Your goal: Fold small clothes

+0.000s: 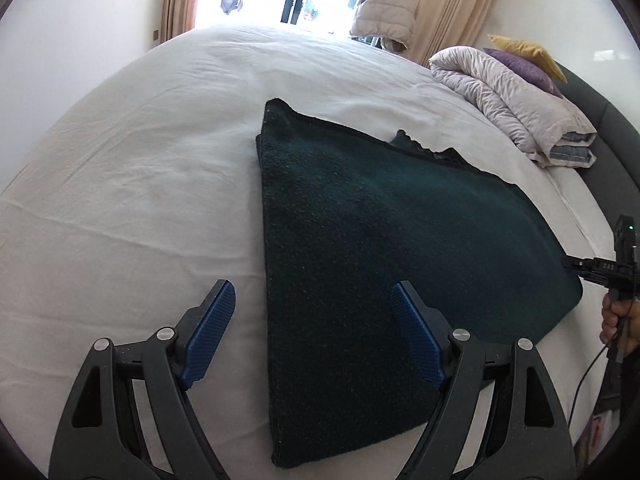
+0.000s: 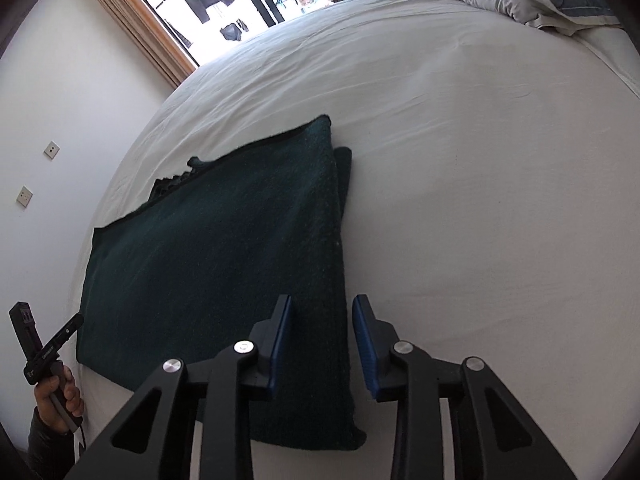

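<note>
A dark green knitted garment (image 1: 380, 248) lies folded flat on the white bed sheet (image 1: 132, 184). My left gripper (image 1: 312, 320) is open and empty, its blue pads straddling the garment's near left edge from above. In the right wrist view the same garment (image 2: 224, 264) lies at centre left. My right gripper (image 2: 322, 332) is open and empty, hovering over the garment's near right folded edge. The right gripper also shows at the right edge of the left wrist view (image 1: 576, 270), beside the garment's right corner. The left gripper shows at lower left of the right wrist view (image 2: 68, 332).
A folded grey duvet (image 1: 516, 108) with purple and yellow pillows (image 1: 528, 60) sits at the bed's far right by a dark headboard (image 1: 608, 128). A bright window with beige curtains (image 1: 448, 4) is beyond the bed. The bed edge runs near the hands.
</note>
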Demonstrator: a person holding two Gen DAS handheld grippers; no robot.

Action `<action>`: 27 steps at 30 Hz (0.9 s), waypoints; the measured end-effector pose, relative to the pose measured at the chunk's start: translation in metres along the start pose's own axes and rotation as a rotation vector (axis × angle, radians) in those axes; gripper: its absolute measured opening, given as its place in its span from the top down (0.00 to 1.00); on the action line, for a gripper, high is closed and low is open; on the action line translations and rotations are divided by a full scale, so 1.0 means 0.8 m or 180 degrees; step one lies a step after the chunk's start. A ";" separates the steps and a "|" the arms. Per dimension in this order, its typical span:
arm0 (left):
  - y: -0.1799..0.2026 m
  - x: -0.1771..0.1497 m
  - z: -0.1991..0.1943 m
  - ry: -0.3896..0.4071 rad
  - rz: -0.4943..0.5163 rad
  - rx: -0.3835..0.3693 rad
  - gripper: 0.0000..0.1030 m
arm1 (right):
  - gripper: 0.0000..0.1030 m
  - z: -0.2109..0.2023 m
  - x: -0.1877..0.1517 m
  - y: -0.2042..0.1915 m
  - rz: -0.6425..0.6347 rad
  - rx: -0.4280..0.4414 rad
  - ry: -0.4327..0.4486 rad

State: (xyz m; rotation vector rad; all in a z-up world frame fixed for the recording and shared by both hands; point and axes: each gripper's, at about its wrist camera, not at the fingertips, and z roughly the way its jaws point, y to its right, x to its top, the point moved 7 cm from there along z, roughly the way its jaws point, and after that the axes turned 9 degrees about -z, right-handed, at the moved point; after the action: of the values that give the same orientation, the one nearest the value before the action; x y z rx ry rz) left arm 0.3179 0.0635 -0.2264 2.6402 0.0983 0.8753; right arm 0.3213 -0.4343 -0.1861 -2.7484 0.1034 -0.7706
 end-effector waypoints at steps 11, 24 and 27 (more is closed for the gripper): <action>0.011 -0.036 -0.005 -0.0292 0.0122 -0.0399 0.25 | 0.91 -0.024 -0.012 -0.004 0.0115 0.0491 0.0233; -0.001 -0.040 -0.025 -0.0358 0.0277 -0.1175 0.45 | 0.76 -0.023 -0.022 -0.013 0.0210 0.1234 0.0184; 0.000 -0.035 -0.020 -0.0387 0.0425 -0.0887 0.77 | 0.88 -0.008 -0.028 -0.021 -0.0021 0.0940 0.0000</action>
State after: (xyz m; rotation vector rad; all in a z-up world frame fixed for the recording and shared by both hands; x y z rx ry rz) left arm 0.2857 0.0639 -0.2307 2.4503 -0.2175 0.7090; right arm 0.2987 -0.4168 -0.1869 -2.4702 -0.0187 -0.7237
